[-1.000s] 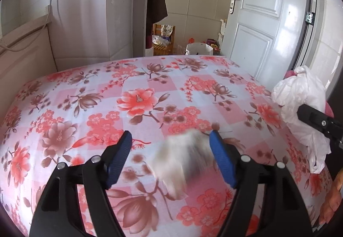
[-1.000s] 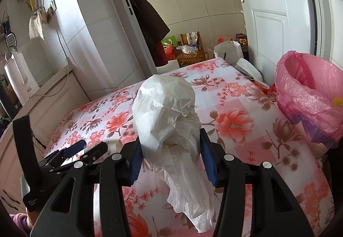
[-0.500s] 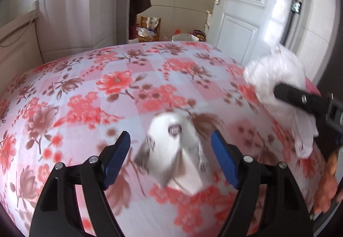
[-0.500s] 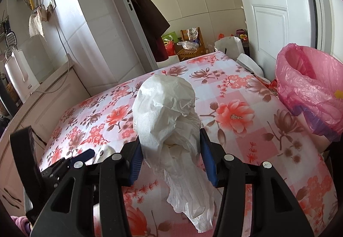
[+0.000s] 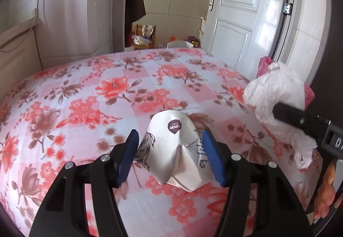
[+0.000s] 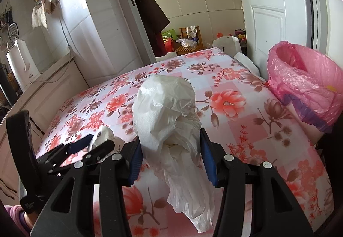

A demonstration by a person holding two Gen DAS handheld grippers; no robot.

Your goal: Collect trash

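Since a second earlier, the left gripper had swung round and settled, so the crumpled paper wrapper between its jaws, a blur before, now showed crisp, and the right gripper's load sat further in from the right edge of the left view. From where I stood, both hands were loaded. The left jaws were clamped on the wrapper, a white, creased sheet folded to a point, with a round dark logo on top and dark scrollwork down one side; it hung just above the floral tabletop. The right gripper had its jaws closed on a wad of white plastic bag, thin and crinkled, stuffed with what looked like paper towel, a loose tail dangling below the jaws. Beyond them the tabletop lay mostly bare; I could spot no other loose scraps apart from something white at its far right edge, too unclear to name. At the right edge of the tabletop stood the bin with a pink liner, mouth open, a little yellow showing inside. I judged the picking-up done for these two pieces and the dropping-off still to come, the bin being well apart from both loads.
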